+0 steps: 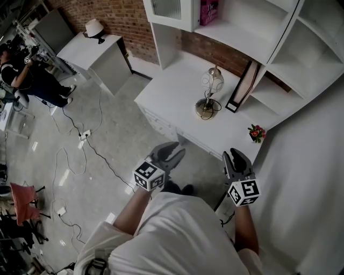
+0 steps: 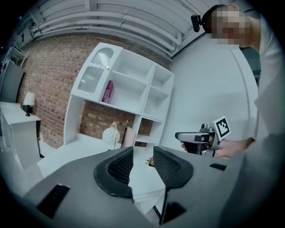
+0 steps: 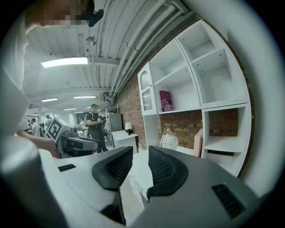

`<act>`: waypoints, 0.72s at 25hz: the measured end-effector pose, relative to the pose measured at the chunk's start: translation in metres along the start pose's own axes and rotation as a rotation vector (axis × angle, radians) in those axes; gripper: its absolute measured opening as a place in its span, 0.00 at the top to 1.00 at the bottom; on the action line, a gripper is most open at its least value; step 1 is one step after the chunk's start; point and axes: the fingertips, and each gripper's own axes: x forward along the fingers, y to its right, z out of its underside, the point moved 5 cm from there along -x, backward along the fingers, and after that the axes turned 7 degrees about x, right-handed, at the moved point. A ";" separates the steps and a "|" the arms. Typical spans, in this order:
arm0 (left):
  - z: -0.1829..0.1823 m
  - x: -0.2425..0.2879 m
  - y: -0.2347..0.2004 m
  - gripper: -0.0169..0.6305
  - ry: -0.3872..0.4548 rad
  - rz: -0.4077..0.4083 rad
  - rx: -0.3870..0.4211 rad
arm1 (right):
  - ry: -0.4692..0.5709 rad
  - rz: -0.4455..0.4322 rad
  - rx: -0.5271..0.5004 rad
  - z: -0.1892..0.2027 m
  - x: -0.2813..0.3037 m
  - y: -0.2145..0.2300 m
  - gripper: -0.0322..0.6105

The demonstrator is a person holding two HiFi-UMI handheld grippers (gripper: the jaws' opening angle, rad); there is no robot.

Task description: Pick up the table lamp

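Observation:
The table lamp (image 1: 207,94), a wire globe on a round metal base, stands upright on the white desk (image 1: 166,91) under the shelf unit. It also shows far ahead as the lamp (image 2: 111,133) in the left gripper view and the lamp (image 3: 169,140) in the right gripper view. My left gripper (image 1: 173,153) hovers over the floor just short of the desk's front edge, open with nothing between its jaws. My right gripper (image 1: 235,157) is level with it near the desk's right corner, also open and empty. Both are well apart from the lamp.
A small flower pot (image 1: 256,132) sits at the desk's right corner, and a flat frame (image 1: 241,89) leans beside the lamp. White shelves (image 1: 252,32) with a pink book (image 1: 208,12) rise behind. Cables (image 1: 80,145) trail on the floor. A person (image 1: 24,72) and a side cabinet (image 1: 99,51) are far left.

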 end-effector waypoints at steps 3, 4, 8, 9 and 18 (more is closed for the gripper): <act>-0.001 0.008 -0.007 0.73 -0.004 -0.003 -0.009 | -0.005 -0.005 0.007 -0.001 0.009 0.006 0.76; -0.001 0.011 -0.009 0.73 -0.004 -0.004 -0.014 | -0.007 -0.006 0.010 -0.001 0.012 0.008 0.76; -0.001 0.023 -0.022 0.73 -0.007 -0.001 -0.026 | -0.019 -0.006 0.012 -0.001 0.026 0.017 0.76; -0.001 0.027 -0.026 0.73 -0.007 0.001 -0.026 | -0.020 -0.005 0.012 -0.001 0.030 0.020 0.76; -0.007 0.066 -0.090 0.73 -0.007 0.022 -0.039 | -0.048 0.009 0.003 -0.011 0.094 0.040 0.76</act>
